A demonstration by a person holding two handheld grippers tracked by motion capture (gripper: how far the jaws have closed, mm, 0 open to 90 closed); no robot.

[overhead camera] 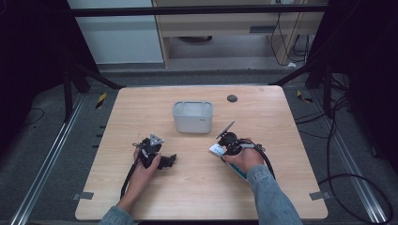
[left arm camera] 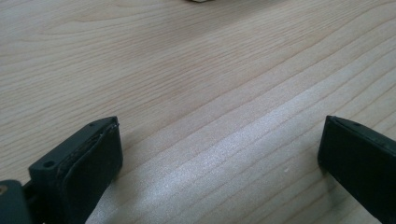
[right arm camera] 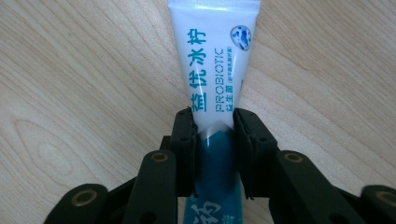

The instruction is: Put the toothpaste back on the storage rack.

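Note:
A white and teal toothpaste tube (right arm camera: 212, 60) printed "PROBIOTIC" lies flat on the wooden table (right arm camera: 70, 93). My right gripper (right arm camera: 214, 123) is shut on it, with both black pads pressing the tube's sides around its middle. In the high view the same tube (overhead camera: 216, 150) sits right of centre under my right gripper (overhead camera: 225, 148). My left gripper (overhead camera: 169, 161) rests low on the table at the left, held in a hand. Its jaws stand wide open in the left gripper view (left arm camera: 219, 140), with only bare wood between them.
A pale grey rectangular tub (overhead camera: 192, 123) stands at the table's middle, behind both grippers. A small black round disc (overhead camera: 232, 98) lies near the far edge. Cables trail from each gripper toward the front edge. The wooden table (overhead camera: 141, 108) ends on all sides above grey floor.

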